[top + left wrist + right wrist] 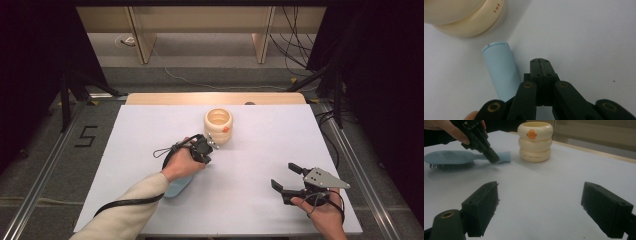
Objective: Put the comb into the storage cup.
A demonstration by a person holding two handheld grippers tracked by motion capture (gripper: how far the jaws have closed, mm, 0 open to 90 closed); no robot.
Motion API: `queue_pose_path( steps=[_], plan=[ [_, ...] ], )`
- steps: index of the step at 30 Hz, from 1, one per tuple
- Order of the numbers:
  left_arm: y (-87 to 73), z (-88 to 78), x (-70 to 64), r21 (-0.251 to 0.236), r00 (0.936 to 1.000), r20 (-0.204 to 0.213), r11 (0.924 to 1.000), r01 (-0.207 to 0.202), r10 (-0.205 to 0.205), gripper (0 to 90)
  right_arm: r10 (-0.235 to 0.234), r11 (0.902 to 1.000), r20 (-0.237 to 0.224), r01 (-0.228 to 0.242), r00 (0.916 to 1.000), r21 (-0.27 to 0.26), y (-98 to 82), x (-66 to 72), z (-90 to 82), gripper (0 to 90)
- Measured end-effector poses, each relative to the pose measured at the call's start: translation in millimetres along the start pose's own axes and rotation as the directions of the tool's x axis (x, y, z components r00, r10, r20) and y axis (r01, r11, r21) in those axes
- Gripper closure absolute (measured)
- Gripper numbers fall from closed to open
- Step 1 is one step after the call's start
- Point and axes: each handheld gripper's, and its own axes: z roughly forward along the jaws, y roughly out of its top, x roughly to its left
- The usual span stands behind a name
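Hairbrush [451, 160] handle beside clenched, empty left tool [541, 65]; cream holder [218, 125] just beyond; right tool [290, 178] released.

Blue handle [500, 70] (beside closed hand-held gripper [541, 65])

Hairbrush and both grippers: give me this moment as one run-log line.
left gripper: jaws shut, empty, beside light-blue hairbrush handle | right gripper: jaws open, empty | hairbrush lying on table near cream ringed holder

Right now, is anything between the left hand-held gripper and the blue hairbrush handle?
Nothing visible. The left hand-held gripper, jaws shut, sits right beside the hairbrush handle with bare white table around them. The cream holder stands beyond the handle's end, not between them.
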Motion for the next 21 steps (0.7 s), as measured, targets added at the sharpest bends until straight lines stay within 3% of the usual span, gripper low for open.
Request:
queue_pose_path(
  steps=[8,12,16,21],
  plan=[
    [2.3,7.0,2.4,0.061,0.9995,-0.016,0.9978,-0.026,0.027,90.0,0.002,1.0000,-0.002,-0.002,1.0000,0.004,-0.1,-0.3,-0.2,15.6],
    [2.6,8.3,4.1,0.070,0.9998,-0.021,0.9975,-0.002,0.003,90.0,0.000,1.0000,-0.003,0.000,1.0000,0.006,-0.5,-0.5,0.2,15.6],
    [3.0,8.2,7.1,0.096,0.9985,-0.054,0.9953,0.011,-0.006,90.0,-0.001,1.0000,-0.003,0.001,1.0000,0.006,-0.3,-0.5,-0.2,15.6],
    [-1.9,5.9,17.0,0.115,0.9966,-0.071,0.9922,0.048,-0.040,90.0,0.001,1.0000,-0.005,-0.001,1.0000,0.005,-0.5,-0.4,0.1,15.6]
  ],
)
